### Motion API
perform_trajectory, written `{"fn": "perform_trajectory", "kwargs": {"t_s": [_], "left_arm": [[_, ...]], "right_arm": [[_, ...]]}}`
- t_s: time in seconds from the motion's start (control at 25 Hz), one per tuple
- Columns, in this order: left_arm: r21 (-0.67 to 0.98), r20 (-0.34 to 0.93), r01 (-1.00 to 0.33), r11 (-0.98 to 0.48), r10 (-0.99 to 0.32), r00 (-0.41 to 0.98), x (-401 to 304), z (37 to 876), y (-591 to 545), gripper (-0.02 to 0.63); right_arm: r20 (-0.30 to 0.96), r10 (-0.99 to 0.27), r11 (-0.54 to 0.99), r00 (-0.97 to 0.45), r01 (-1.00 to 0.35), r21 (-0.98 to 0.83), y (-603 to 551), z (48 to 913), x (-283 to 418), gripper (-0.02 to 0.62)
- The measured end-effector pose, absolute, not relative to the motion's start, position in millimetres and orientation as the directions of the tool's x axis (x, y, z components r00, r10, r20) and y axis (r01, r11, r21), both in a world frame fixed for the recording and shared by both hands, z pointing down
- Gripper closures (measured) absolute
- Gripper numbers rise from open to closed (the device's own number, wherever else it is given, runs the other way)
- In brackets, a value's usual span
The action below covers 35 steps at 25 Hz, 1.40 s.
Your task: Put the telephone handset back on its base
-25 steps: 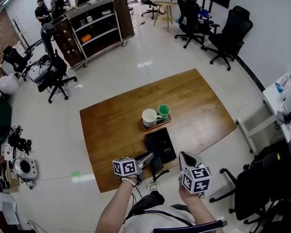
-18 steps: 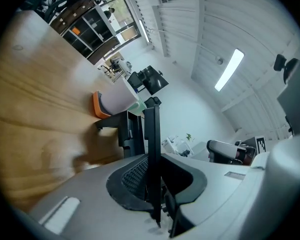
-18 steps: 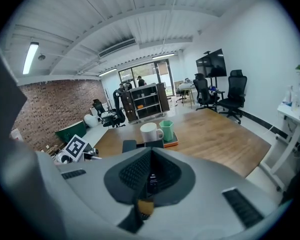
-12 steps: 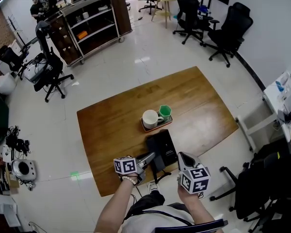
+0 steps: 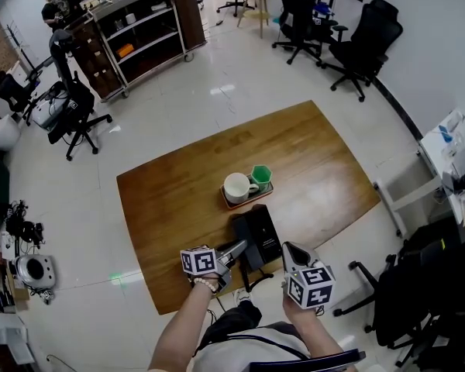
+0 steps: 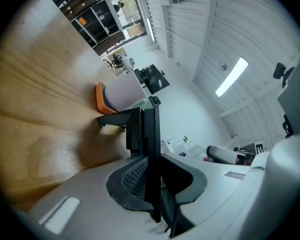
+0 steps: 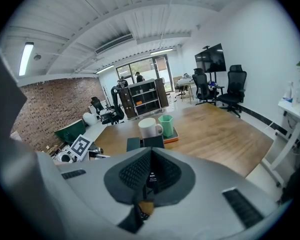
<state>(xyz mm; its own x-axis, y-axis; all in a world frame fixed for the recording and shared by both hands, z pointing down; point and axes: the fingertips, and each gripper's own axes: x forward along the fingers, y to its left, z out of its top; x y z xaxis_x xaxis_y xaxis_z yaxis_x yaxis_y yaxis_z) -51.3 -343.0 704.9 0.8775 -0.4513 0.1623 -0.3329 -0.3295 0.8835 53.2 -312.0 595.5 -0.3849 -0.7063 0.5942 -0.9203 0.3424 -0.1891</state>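
Note:
The black telephone base lies near the front edge of the wooden table. My left gripper is at the base's near left corner, shut on the black handset. In the left gripper view the handset stands as a thin dark slab clamped between the pads of that gripper, with the base just beyond it. My right gripper hovers right of the base, off the table's edge, shut with nothing in it. The right gripper view shows its pads together and the base ahead.
Behind the base an orange tray carries a white mug and a green cup. Black office chairs stand to the right of the table. A dark shelf cart is far back on the floor.
Both grippers hold nearly the same places beside the base. The head view has drifted a little, so the table sits slightly lower left in the picture.

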Motion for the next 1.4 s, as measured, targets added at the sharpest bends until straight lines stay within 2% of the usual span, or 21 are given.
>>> {"fn": "perform_trajectory", "kwargs": {"t_s": [0.32,0.68,0.72,0.8,0.92,1.04,1.28,1.4], "left_arm": [[0.903,0.128,-0.285,-0.322,-0.432,0.893,-48.4,709.8,-342.4,0.532],[0.905,0.145,-0.300,-0.301,-0.446,0.883,-48.7,719.8,-348.7,0.528],[0.900,0.169,-0.324,-0.291,-0.453,0.875,-50.0,723.0,-348.4,0.522],[0.886,0.227,-0.382,-0.261,-0.473,0.851,-52.5,730.5,-347.5,0.441],[0.849,0.319,-0.477,-0.225,-0.502,0.804,-58.2,738.8,-346.7,0.400],[0.768,0.439,-0.612,-0.188,-0.542,0.716,-72.0,745.5,-349.5,0.310],[0.540,0.566,-0.818,-0.199,-0.633,0.528,-99.5,703.6,-335.9,0.337],[0.437,0.575,-0.882,-0.174,-0.700,0.423,-117.8,668.9,-317.3,0.367]], "right_arm": [[0.602,-0.710,0.317,-0.367,-0.929,-0.192,-307.8,599.4,61.0,0.589],[0.614,-0.701,0.311,-0.363,-0.930,-0.194,-305.1,604.2,68.1,0.589],[0.615,-0.700,0.312,-0.363,-0.930,-0.194,-304.6,604.2,68.6,0.589],[0.616,-0.698,0.315,-0.366,-0.929,-0.195,-303.0,603.8,70.2,0.589],[0.614,-0.693,0.325,-0.378,-0.924,-0.201,-298.0,601.6,69.5,0.589],[0.603,-0.694,0.345,-0.393,-0.917,-0.201,-293.0,595.4,67.7,0.589],[0.568,-0.712,0.385,-0.413,-0.906,-0.177,-281.6,575.1,73.3,0.589],[0.541,-0.720,0.414,-0.434,-0.895,-0.168,-272.0,562.2,73.3,0.589]]}}
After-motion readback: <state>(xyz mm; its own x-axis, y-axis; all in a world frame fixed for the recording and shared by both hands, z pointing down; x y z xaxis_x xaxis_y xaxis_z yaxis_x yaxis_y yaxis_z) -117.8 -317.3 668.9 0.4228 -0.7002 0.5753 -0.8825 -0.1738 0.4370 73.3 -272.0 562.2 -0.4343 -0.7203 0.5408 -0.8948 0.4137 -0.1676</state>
